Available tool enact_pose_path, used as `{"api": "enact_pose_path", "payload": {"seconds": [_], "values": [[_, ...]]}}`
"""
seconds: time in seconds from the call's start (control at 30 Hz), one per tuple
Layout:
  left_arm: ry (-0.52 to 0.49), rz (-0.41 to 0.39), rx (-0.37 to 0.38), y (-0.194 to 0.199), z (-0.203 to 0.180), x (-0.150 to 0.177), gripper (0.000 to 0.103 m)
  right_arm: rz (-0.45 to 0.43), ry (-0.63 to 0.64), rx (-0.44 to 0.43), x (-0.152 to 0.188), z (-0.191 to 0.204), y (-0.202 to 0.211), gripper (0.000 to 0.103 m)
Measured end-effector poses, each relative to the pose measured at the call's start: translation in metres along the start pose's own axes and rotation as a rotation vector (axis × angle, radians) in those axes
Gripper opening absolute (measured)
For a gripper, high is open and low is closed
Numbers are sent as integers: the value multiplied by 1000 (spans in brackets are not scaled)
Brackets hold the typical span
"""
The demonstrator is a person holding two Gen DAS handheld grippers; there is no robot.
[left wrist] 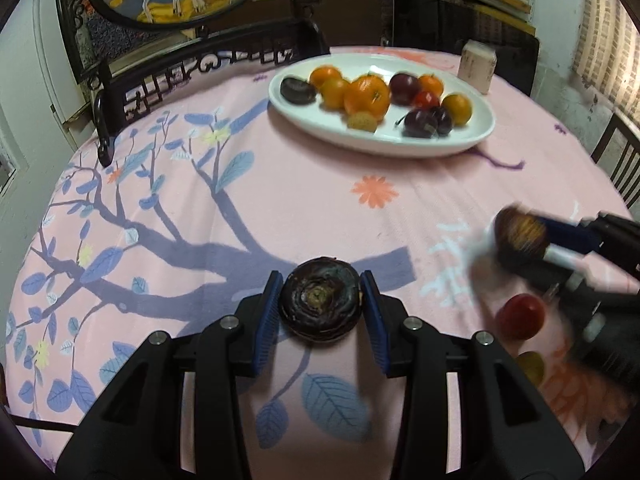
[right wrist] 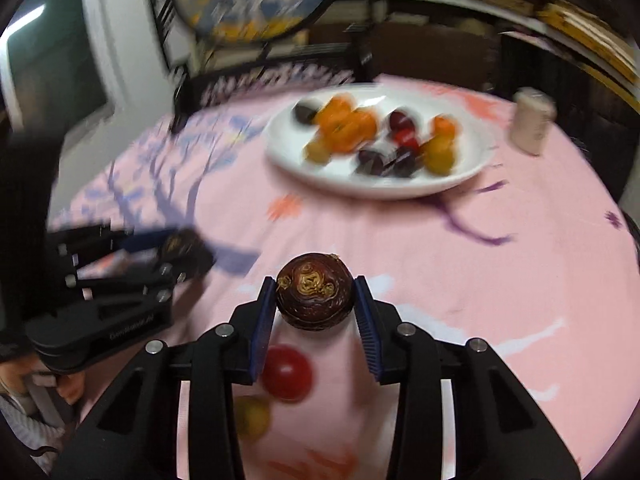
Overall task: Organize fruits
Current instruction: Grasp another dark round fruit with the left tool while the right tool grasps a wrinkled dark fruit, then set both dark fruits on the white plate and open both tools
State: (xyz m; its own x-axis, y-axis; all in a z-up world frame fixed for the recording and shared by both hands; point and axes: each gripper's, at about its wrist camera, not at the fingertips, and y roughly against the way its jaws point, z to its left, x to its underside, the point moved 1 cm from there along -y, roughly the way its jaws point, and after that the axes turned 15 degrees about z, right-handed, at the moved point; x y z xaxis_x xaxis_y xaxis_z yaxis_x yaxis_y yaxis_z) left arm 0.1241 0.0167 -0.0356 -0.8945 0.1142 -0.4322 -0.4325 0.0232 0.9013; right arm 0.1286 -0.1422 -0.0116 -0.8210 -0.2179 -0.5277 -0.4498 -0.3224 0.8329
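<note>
Gripping dark fruits: left hand-held gripper (left wrist: 321,300), right hand-held gripper (right wrist: 315,300).

I see open pink tablecloth (left wrist: 320,200) between my grippers and the white plate (left wrist: 320,128). A red fruit (right wrist: 287,372) and a yellow fruit (right wrist: 252,416) sit under my right gripper (right wrist: 315,300).

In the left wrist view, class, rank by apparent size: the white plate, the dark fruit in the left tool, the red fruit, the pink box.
1. white plate
2. dark fruit in the left tool, enlarged by nearness
3. pink box and red fruit: alike, unranked
</note>
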Motion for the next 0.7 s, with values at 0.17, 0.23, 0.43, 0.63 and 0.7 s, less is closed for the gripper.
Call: {"api": "enact_pose_path", "payload": {"seconds": [0.17,0.23,0.43,0.63,0.7], "values": [[13,-62,2,21,1,-27,40,-101,-156,-71,-26,-45,34,39],[22,-81,-1,26,2,-48,40,-108,-186,-89,-40,-54,39,39],[26,-113,-3,16,-4,-98,40,-107,-205,-86,-78,-64,23,40],[46,-100,21,-14,-2,-132,40,-60,-198,-124,-114,-59,-22,40],[47,-84,23,-25,-1,-138,40,-40,-197,-151,-125,-58,-40,40]]}}
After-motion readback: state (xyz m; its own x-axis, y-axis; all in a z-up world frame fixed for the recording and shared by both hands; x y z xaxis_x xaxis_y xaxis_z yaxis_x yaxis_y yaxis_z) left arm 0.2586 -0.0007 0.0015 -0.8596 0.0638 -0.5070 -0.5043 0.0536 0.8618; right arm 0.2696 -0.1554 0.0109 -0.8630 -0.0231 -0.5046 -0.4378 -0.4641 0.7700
